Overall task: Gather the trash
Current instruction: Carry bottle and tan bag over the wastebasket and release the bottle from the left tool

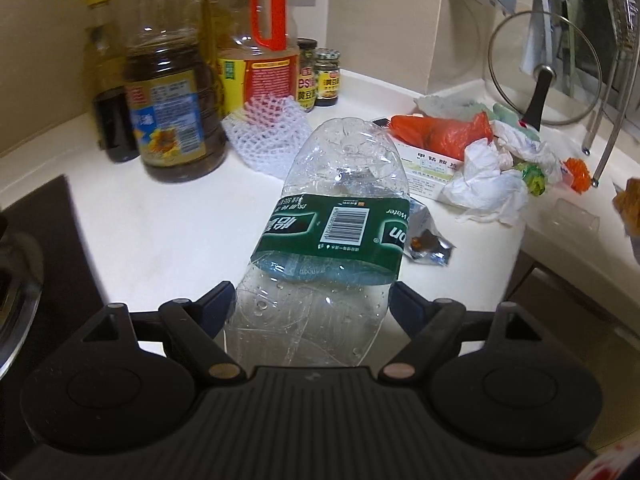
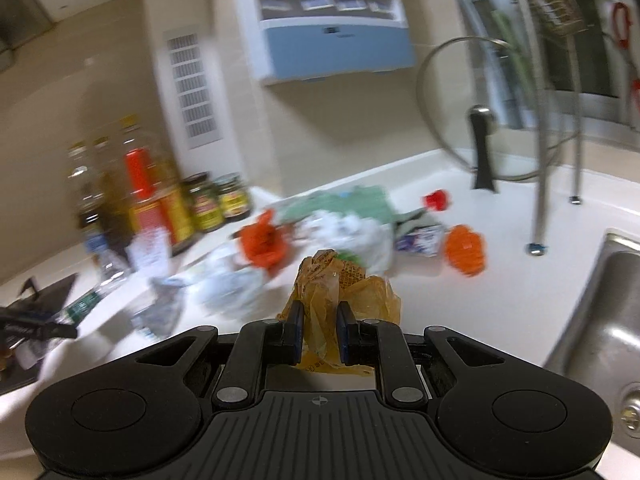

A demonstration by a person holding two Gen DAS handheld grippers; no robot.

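Left wrist view: the left gripper (image 1: 314, 300) pinches a crushed clear plastic bottle (image 1: 332, 216), its dark pads pressed against the dented lower body on both sides, jaws wide around it. The bottle points away over the counter, a green label banded round its middle, droplets inside. Beyond it the white countertop (image 1: 168, 224) is smooth and glossy, curving round a corner. A torn foil wrapper (image 1: 428, 240) lies just beside the bottle; farther off sit crumpled white tissue (image 1: 488, 184), an orange plastic bag (image 1: 444, 132) on a flat printed carton (image 1: 428, 168), and pink-and-white foam netting (image 1: 272, 128). Oil bottles (image 1: 172, 92) and small jars (image 1: 326, 76) stand along the beige tiled wall; a glass pot lid (image 1: 544, 72) leans upright in the corner.

In the right wrist view, the right gripper (image 2: 319, 336) is nearly closed, clamping a crinkled yellow-brown wrapper (image 2: 340, 284) that bunches above the pads. A stainless sink (image 2: 608, 300) is sunk into the counter to its right, and a blue-and-white wall rack (image 2: 332, 24) hangs above the blurred trash pile.
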